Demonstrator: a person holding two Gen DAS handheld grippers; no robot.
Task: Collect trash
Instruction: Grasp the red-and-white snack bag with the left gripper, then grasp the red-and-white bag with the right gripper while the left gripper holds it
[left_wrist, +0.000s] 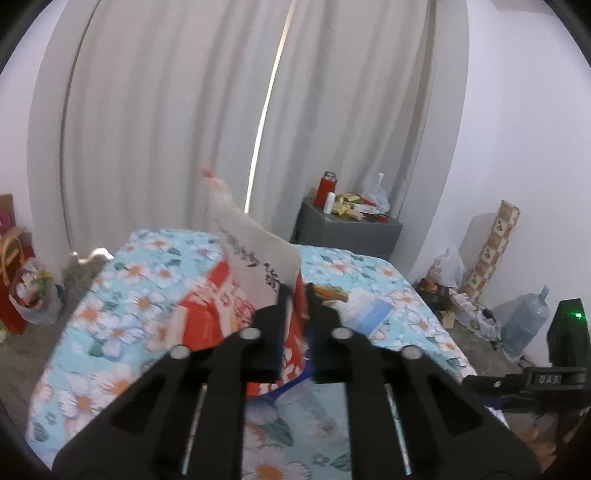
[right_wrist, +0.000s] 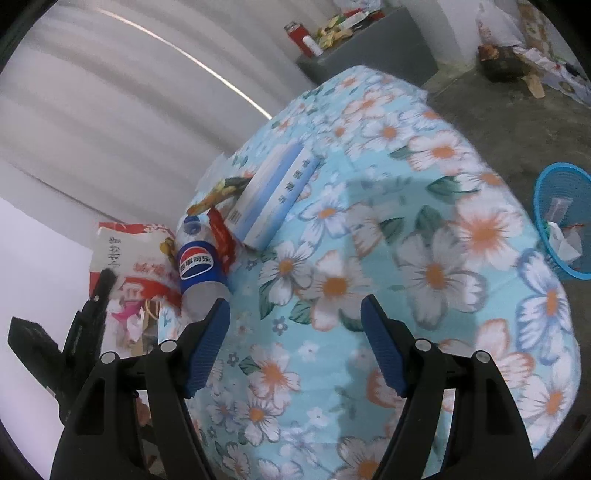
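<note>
My left gripper (left_wrist: 297, 290) is shut on a red and white plastic snack bag (left_wrist: 236, 280) and holds it up above the floral tablecloth (left_wrist: 110, 332). The same bag (right_wrist: 125, 258) shows at the left of the right wrist view, with the left gripper (right_wrist: 103, 280) on it. My right gripper (right_wrist: 295, 325) is open and empty over the cloth. An empty Pepsi bottle (right_wrist: 199, 269) lies just beyond its left finger. A blue tissue box (right_wrist: 273, 195), a red wrapper (right_wrist: 221, 232) and a yellow-green wrapper (right_wrist: 218, 192) lie behind the bottle.
A blue mesh waste basket (right_wrist: 565, 221) with some trash stands on the floor at the right. A grey cabinet (left_wrist: 347, 229) with a red flask and clutter stands by the curtain. Bags, a water jug (left_wrist: 524, 321) and boxes line the floor.
</note>
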